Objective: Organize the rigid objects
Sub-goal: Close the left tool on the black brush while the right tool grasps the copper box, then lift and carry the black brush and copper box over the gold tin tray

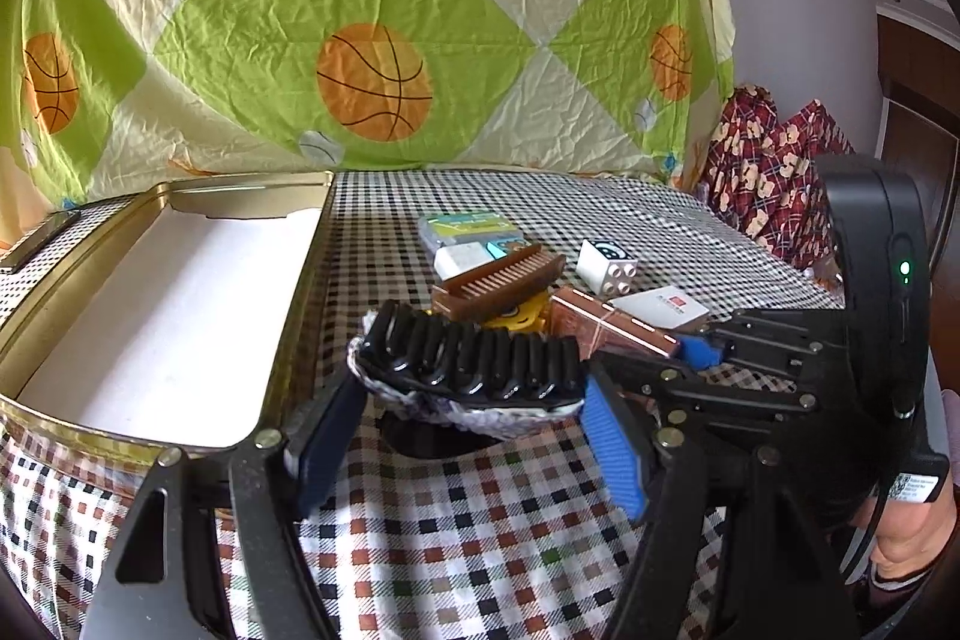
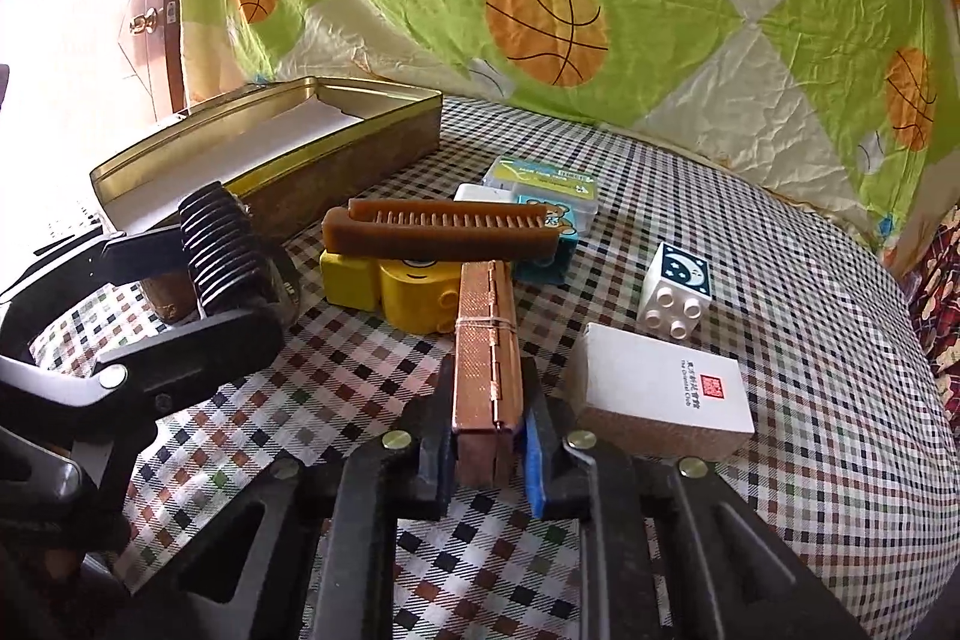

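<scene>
Two grippers hold items, jaws of the left gripper [image 1: 474, 436] clamping a ribbed black comb [image 1: 474, 355], the right gripper [image 2: 489, 451] a hinged copper case [image 2: 485, 340]; the gold tin [image 1: 150, 304] stays unfilled.

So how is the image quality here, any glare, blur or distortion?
Right wrist view: window light blows out the upper left beside the gold tin; the copper case stays sharp. Left wrist view: even light, fisheye bending at the edges, a dark shadow under the black ribbed object.

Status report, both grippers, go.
Left gripper shut on black ribbed object, beside the open gold tin. Right gripper shut on copper hinged case. Case's far end under brown comb, against yellow block.
</scene>
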{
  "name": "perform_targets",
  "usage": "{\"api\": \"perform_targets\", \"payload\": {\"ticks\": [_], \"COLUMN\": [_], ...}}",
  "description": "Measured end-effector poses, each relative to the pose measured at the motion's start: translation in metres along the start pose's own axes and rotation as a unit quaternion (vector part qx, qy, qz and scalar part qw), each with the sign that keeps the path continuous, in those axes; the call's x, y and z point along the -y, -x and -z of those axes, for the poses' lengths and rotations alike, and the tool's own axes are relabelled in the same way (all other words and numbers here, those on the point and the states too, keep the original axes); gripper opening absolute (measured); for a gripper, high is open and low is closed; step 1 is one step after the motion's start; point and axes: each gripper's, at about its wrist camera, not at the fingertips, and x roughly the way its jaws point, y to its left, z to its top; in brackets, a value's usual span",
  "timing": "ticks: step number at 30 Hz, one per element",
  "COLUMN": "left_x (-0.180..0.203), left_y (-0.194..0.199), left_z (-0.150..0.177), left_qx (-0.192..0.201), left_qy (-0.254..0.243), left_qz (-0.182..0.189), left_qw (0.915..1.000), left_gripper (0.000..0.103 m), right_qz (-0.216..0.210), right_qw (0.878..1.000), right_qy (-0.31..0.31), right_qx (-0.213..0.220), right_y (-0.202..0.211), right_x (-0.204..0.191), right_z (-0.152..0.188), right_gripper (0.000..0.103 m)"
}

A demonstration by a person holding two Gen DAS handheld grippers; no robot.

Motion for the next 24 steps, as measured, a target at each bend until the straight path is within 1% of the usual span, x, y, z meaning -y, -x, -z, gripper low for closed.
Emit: {"api": "perform_targets", "payload": {"ticks": [3, 7, 10, 12, 19, 24], "left_x": [0.001, -0.001, -0.003, -0.003, -0.002, 0.0], "left_y": [0.004, 0.006, 0.008, 0.009, 0.013, 0.015], "left_z": [0.001, 0.002, 0.002, 0.002, 0.004, 0.005], "left_qx": [0.012, 0.022, 0.03, 0.035, 0.049, 0.055], "left_qy": [-0.001, 0.006, 0.012, 0.011, 0.003, 0.0], "left_qz": [-0.005, -0.009, -0.009, -0.011, -0.016, -0.023], "left_qw": [0.9999, 0.9997, 0.9995, 0.9993, 0.9987, 0.9983], "left_gripper": [0.071, 0.071, 0.071, 0.071, 0.071, 0.071], "right_qz": [-0.001, 0.001, 0.002, 0.003, 0.002, 0.008], "right_qw": [1.0, 0.999, 0.999, 0.998, 0.996, 0.993], "right_qy": [-0.001, -0.002, -0.004, -0.005, -0.01, -0.013], "right_qx": [0.021, 0.033, 0.054, 0.067, 0.09, 0.115], "right_y": [0.007, 0.011, 0.017, 0.021, 0.028, 0.035], "right_x": [0.0, 0.001, 0.001, 0.0, 0.001, 0.001], "right_z": [0.002, 0.002, 0.004, 0.005, 0.007, 0.011], "right_gripper": [0.019, 0.019, 0.019, 0.019, 0.019, 0.019]}}
